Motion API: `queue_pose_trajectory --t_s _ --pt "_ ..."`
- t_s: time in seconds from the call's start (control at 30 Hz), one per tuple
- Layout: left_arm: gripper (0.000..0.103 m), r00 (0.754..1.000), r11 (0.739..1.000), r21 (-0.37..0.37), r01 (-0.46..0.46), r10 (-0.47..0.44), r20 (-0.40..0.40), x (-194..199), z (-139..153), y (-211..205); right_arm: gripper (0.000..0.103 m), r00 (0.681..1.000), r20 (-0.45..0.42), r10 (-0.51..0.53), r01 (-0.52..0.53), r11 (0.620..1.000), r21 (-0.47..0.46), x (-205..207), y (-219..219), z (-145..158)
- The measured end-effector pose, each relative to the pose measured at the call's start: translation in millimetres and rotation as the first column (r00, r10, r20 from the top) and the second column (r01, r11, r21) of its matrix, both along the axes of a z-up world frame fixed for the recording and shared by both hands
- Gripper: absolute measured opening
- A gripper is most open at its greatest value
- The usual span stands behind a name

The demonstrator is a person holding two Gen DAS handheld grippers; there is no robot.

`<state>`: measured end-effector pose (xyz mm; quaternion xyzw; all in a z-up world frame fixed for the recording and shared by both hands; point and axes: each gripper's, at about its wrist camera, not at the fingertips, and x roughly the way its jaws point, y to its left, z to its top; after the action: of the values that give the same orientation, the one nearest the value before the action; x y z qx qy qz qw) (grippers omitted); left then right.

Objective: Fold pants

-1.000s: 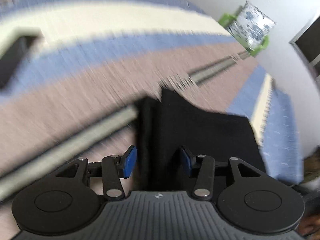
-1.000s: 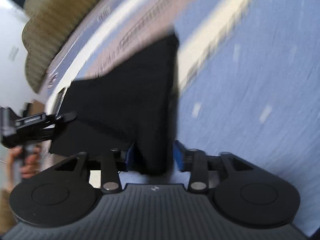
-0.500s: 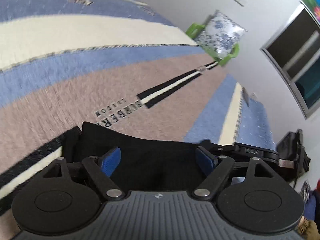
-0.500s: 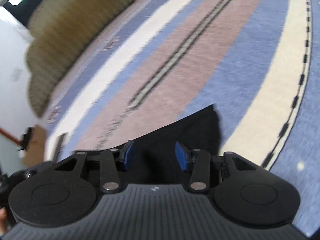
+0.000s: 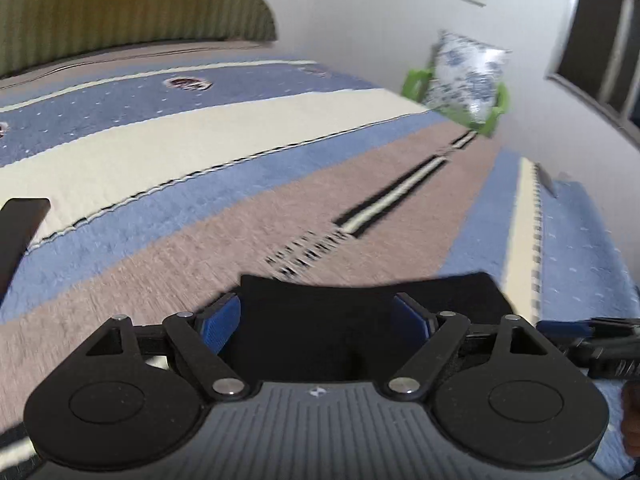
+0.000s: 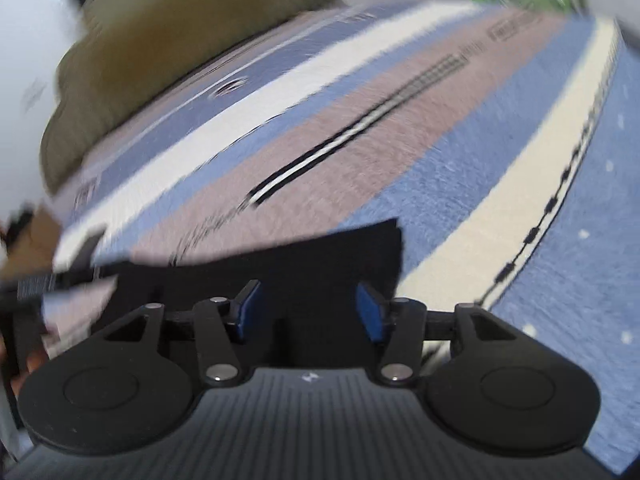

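The black pants (image 5: 320, 320) lie folded on the striped bed cover (image 5: 200, 152), close under both cameras. My left gripper (image 5: 316, 322) is open, its blue pads (image 5: 220, 320) spread wide over the near edge of the cloth. My right gripper (image 6: 308, 312) is open too, with the pants (image 6: 320, 268) between and beyond its blue pads (image 6: 370, 312). The right gripper's tip shows at the right edge of the left wrist view (image 5: 592, 336). The left gripper shows blurred at the left of the right wrist view (image 6: 48, 284).
An olive headboard (image 5: 120, 8) stands at the far end of the bed. A blue-and-white pillow on a green chair (image 5: 464, 76) is by the white wall. A dark strip (image 5: 20, 232) juts in at the left. The bed cover (image 6: 440, 120) stretches ahead.
Both grippers have opened and let go of the pants, which went from hanging to lying flat on the bed. Both cameras have tilted up toward the headboard.
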<state>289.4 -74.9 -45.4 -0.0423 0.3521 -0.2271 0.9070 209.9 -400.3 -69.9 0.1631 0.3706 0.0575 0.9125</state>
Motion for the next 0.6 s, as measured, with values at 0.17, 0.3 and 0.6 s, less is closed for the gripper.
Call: queue_pose_trajectory --t_s 0.17,0.3,0.6 --pt "0.084 0.999 0.991 0.137 0.017 -0.01 -0.049 -15 -24 -9 0.074 0.989 0.017 0.145 -0.142 0.985 -0.1 -42 35 3" --pt "0.085 0.992 0.993 0.105 -0.06 0.071 -0.101 -13 -40 4 0.08 0.99 -0.094 0.109 -0.133 0.941 -0.312 -38 50 -20" --pt "0.085 0.991 0.981 0.157 -0.113 0.123 -0.057 -28 -38 4 0.079 0.996 -0.014 0.091 -0.09 0.938 -0.335 -72 68 5"
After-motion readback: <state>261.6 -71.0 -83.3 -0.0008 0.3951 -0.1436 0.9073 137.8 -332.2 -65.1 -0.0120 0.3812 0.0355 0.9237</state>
